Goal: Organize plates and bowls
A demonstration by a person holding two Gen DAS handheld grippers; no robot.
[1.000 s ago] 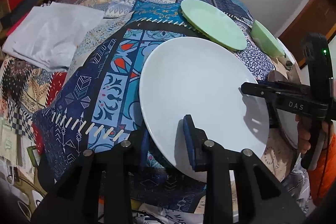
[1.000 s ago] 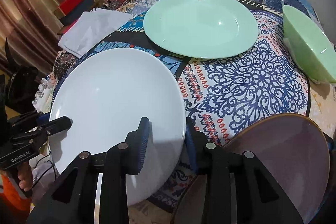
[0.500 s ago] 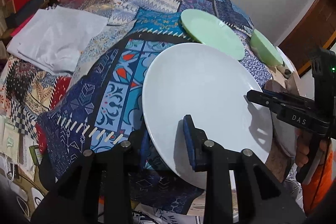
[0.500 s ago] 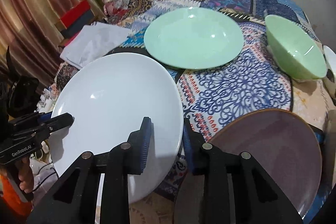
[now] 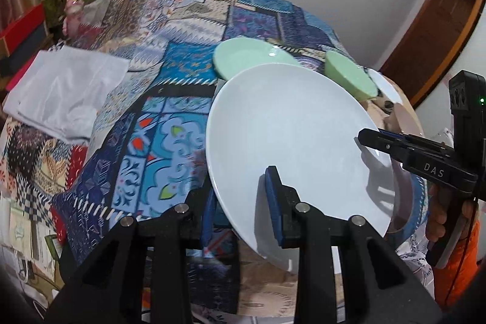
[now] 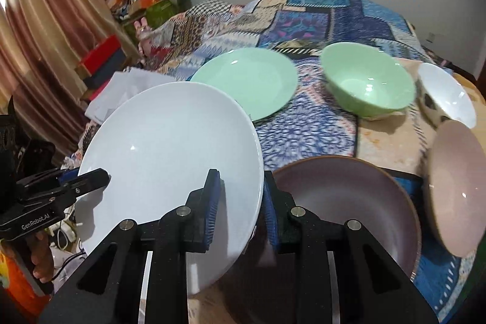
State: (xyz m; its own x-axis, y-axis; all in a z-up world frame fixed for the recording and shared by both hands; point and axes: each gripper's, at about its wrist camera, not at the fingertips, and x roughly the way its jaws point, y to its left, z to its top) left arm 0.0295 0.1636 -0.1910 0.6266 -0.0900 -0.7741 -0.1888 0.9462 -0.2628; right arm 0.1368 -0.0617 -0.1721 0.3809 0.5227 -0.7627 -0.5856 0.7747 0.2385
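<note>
Here both tools pinch one white plate (image 6: 170, 154): the right gripper (image 6: 240, 202), whose jaws have just been closing, clamps its right rim at lower centre, and the left gripper (image 5: 240, 202) clamps the opposite rim, the plate apparently clear of the patterned cloth (image 6: 306, 123). The step looks like carrying it to a stack; next it likely needs a level, joint move toward the green plate (image 6: 246, 81) in the upper middle or the purple plate (image 6: 349, 196) at lower right.

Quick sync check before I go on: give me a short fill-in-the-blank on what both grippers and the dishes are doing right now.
1. Both the left gripper and the right gripper clamp the rim of the ____ plate.
2. The plate beyond it on the cloth is pale ____.
3. Right of that plate stands a green ____.

Missing words: white; green; bowl
</note>
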